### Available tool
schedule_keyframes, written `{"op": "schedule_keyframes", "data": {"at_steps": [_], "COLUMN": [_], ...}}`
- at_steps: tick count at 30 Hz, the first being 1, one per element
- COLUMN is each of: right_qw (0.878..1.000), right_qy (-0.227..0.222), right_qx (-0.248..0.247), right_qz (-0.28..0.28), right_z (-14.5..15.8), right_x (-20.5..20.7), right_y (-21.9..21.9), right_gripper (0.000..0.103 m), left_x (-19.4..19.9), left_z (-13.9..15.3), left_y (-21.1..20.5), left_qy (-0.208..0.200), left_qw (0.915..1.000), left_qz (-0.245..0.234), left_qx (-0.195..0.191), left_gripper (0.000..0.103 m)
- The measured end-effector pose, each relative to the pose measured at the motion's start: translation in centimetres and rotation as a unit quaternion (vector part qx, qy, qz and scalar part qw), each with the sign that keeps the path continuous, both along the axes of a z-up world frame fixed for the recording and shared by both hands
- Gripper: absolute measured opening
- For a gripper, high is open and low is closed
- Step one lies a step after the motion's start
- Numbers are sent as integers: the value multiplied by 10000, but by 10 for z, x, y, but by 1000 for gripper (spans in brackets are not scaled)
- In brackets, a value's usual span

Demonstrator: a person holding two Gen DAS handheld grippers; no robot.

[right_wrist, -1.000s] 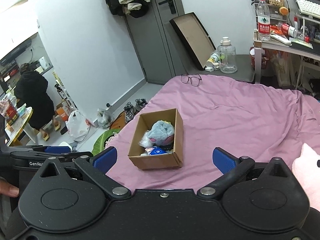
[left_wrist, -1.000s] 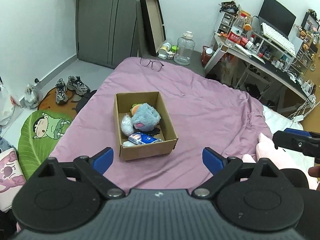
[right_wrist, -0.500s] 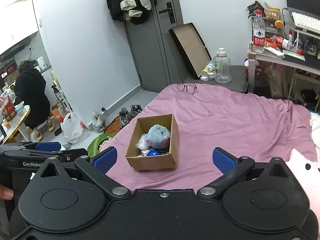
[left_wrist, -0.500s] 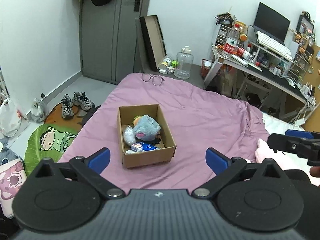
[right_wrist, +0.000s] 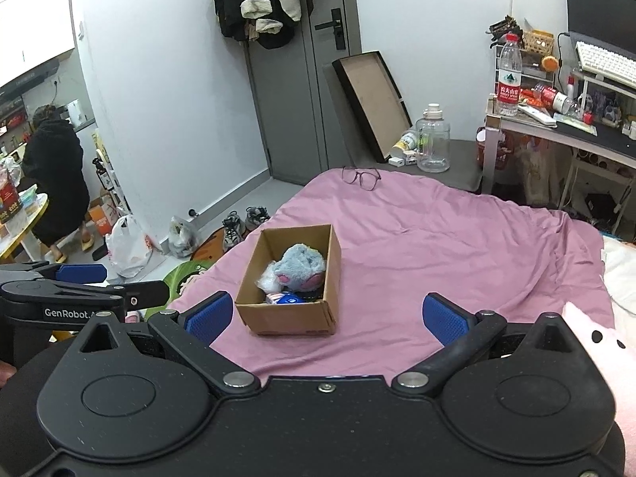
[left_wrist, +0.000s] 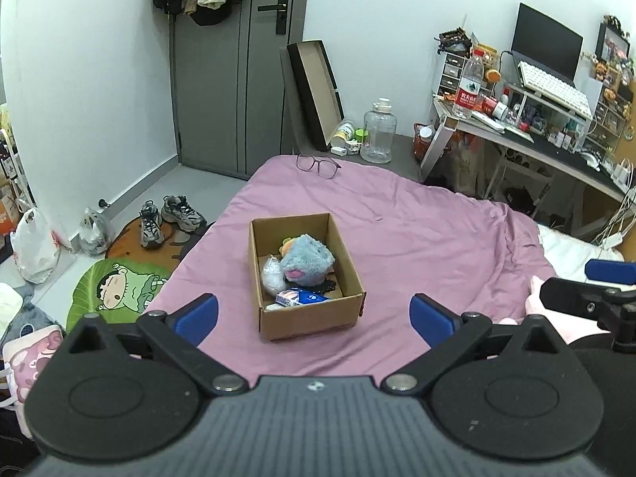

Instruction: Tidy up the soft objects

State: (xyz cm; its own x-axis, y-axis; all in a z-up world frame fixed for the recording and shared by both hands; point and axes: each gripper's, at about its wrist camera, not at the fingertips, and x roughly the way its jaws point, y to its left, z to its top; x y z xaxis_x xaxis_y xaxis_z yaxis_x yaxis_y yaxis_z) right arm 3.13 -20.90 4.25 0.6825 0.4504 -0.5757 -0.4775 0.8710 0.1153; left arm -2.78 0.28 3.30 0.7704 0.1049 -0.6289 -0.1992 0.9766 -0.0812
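An open cardboard box (left_wrist: pixel 314 320) (right_wrist: pixel 292 320) sits on the pink bedspread (left_wrist: pixel 417 238) (right_wrist: pixel 457 246). It holds a blue plush toy (left_wrist: pixel 308 264) (right_wrist: pixel 302 268), a clear bag (left_wrist: pixel 272 276) and a blue-white packet (left_wrist: pixel 304 298). My left gripper (left_wrist: pixel 314 314) is open and empty, held back from the box's near side. My right gripper (right_wrist: pixel 326 316) is open and empty, also short of the box. A pink plush (right_wrist: pixel 604 357) (left_wrist: pixel 556 324) lies at the right near the right gripper.
Glasses (left_wrist: pixel 318 165) lie at the bed's far edge. A water jug (left_wrist: pixel 377 133) and a leaning tray (left_wrist: pixel 314 95) stand beyond. A cluttered desk (left_wrist: pixel 536 127) is at the right. Shoes (left_wrist: pixel 167 214) and bags are on the floor at the left.
Both grippers have pulled back and risen, so the box looks smaller and farther. Both stay open and empty.
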Motion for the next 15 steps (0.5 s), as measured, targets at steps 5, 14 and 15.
{"op": "schedule_keyframes", "data": {"at_steps": [5,14,15], "right_qw": [10000,9999,9999], "right_qy": [9,42,42], "right_qx": [20,27,33], "right_qz": [-22,-87,-91], "right_z": [-1,-2,-3], "right_x": [-1,2,1], "right_y": [-2,-3,-4], "right_gripper": [103,103,103], "left_x": [3,4,4], "left_z": [-1,-2,-3], "left_y": [-4,-5,-5], "left_qy": [3,20,18], "left_qw": [9999,9999,9999], "left_qz": [-6,0,-1], "left_qx": [121,119,118], "left_gripper": [102,102,102]}}
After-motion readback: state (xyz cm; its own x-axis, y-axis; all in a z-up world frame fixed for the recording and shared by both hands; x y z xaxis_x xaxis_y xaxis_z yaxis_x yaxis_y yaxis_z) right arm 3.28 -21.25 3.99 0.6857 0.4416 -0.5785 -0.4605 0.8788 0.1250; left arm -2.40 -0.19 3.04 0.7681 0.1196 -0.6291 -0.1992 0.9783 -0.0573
